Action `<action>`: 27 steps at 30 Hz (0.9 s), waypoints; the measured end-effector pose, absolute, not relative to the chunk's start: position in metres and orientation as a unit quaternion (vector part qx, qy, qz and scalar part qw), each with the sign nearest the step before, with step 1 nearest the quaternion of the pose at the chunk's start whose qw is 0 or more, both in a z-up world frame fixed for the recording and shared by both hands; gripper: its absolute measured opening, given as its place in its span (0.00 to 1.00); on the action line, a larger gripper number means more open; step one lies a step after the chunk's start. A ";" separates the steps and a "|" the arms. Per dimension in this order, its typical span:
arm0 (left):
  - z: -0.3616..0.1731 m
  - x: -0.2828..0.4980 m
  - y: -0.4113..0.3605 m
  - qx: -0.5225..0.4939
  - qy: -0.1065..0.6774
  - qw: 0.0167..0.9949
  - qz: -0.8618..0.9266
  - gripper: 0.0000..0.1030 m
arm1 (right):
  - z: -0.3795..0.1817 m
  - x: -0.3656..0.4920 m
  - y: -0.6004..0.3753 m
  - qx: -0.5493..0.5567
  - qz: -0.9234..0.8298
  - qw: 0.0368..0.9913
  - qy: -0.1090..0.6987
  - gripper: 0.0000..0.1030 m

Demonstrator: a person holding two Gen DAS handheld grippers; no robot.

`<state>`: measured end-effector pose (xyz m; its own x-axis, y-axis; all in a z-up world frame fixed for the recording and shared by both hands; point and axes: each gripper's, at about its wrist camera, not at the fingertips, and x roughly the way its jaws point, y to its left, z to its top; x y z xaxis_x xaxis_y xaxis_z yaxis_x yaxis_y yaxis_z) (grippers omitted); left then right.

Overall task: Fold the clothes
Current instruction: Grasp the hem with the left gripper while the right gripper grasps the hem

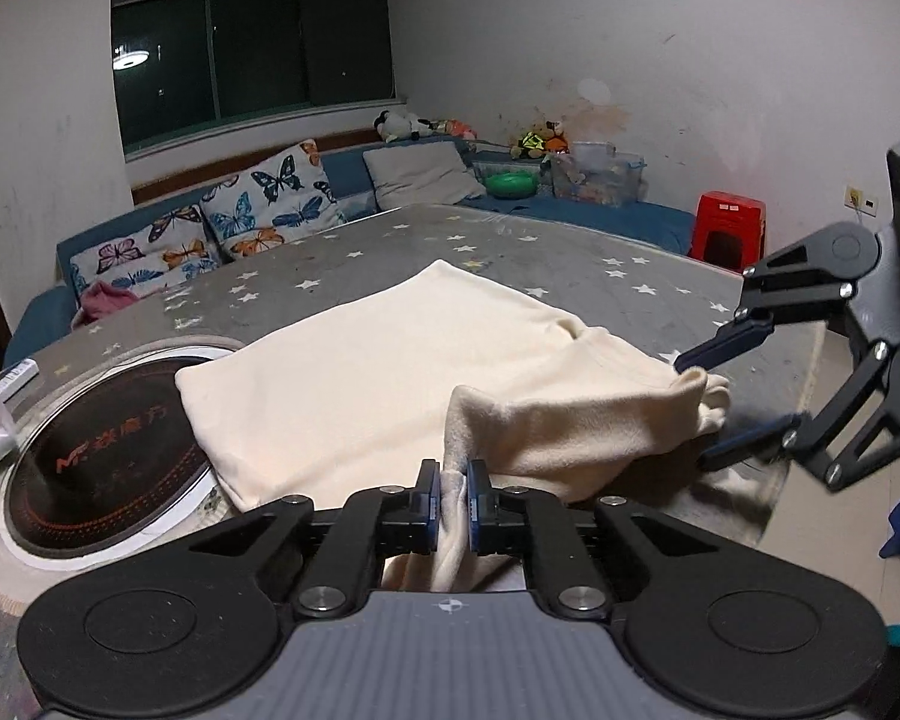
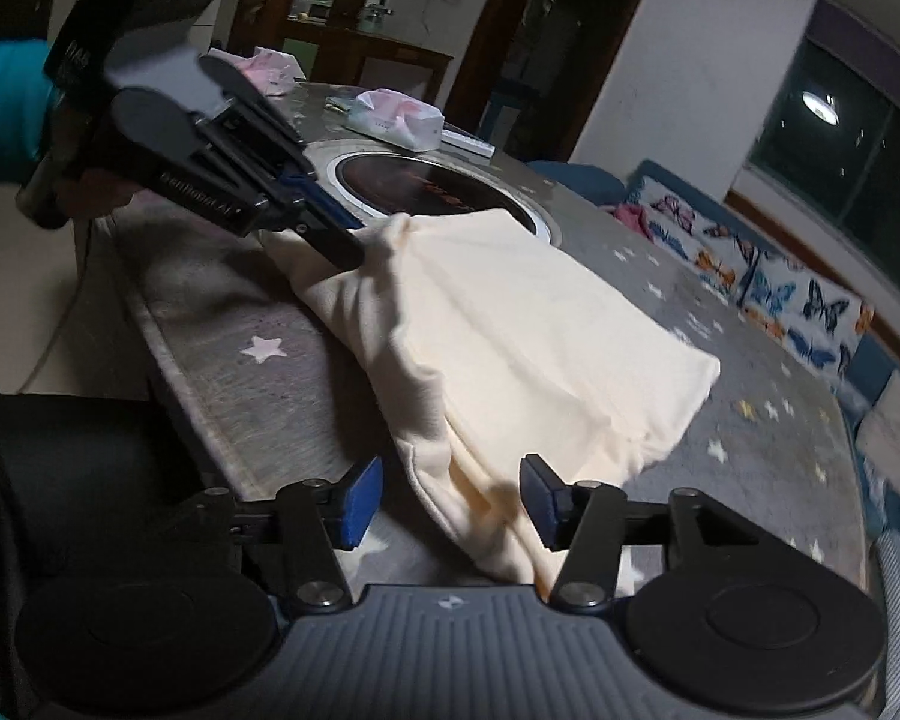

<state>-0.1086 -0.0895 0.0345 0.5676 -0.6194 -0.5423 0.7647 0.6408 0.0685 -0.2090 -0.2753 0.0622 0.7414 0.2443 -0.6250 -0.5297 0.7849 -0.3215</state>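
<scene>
Near the table's [image 1: 570,252] front edge lies the cream garment [image 1: 360,360], the left gripper [image 1: 453,507] clamped on a bunched fold and the right gripper [image 2: 453,501] open astride its corner, pads clear. Only the left wrist view shows the red stool [image 1: 729,228]; the right shows tissue packs [image 2: 399,117]. The cooktop's [image 1: 102,468] "MF" shows, the rest unreadable.

A cream garment [image 1: 390,360] of soft, fleecy cloth lies partly folded on the grey star-patterned desk [image 1: 570,252]. Its far part lies flat, one corner overlapping a round black inset; its near edge is bunched, raised and creased.
</scene>
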 end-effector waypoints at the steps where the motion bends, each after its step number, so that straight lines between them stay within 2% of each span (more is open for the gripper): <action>1: 0.034 -0.105 -0.090 0.146 0.247 0.872 -0.397 0.10 | 0.059 -0.205 -0.274 -0.250 0.216 0.899 0.286 0.49; 4: 0.031 -0.099 -0.089 0.136 0.258 0.870 -0.397 0.10 | 0.053 -0.194 -0.272 -0.251 0.218 0.899 0.286 0.45; 6: 0.028 -0.102 -0.087 0.139 0.259 0.869 -0.399 0.14 | 0.053 -0.187 -0.274 -0.237 0.222 0.899 0.295 0.25; 9: 0.026 -0.115 -0.081 0.155 0.249 0.870 -0.397 0.21 | 0.055 -0.179 -0.279 -0.219 0.217 0.900 0.308 0.16; 12: 0.021 -0.129 -0.074 0.180 0.240 0.868 -0.395 0.31 | 0.060 -0.175 -0.286 -0.192 0.216 0.904 0.315 0.13; 20: 0.008 -0.151 -0.064 0.247 0.219 0.860 -0.390 0.33 | 0.067 -0.173 -0.287 -0.177 0.205 0.910 0.313 0.11; 22: 0.007 -0.152 -0.061 0.250 0.216 0.860 -0.389 0.33 | 0.068 -0.173 -0.287 -0.175 0.201 0.912 0.312 0.11; 23: 0.007 -0.151 -0.061 0.248 0.217 0.860 -0.389 0.29 | 0.068 -0.174 -0.287 -0.173 0.199 0.913 0.312 0.11; 24: 0.007 -0.151 -0.060 0.246 0.219 0.860 -0.390 0.20 | 0.068 -0.174 -0.287 -0.172 0.198 0.914 0.311 0.10; 27: 0.008 -0.148 -0.058 0.235 0.223 0.864 -0.386 0.08 | 0.068 -0.176 -0.286 -0.169 0.194 0.916 0.308 0.08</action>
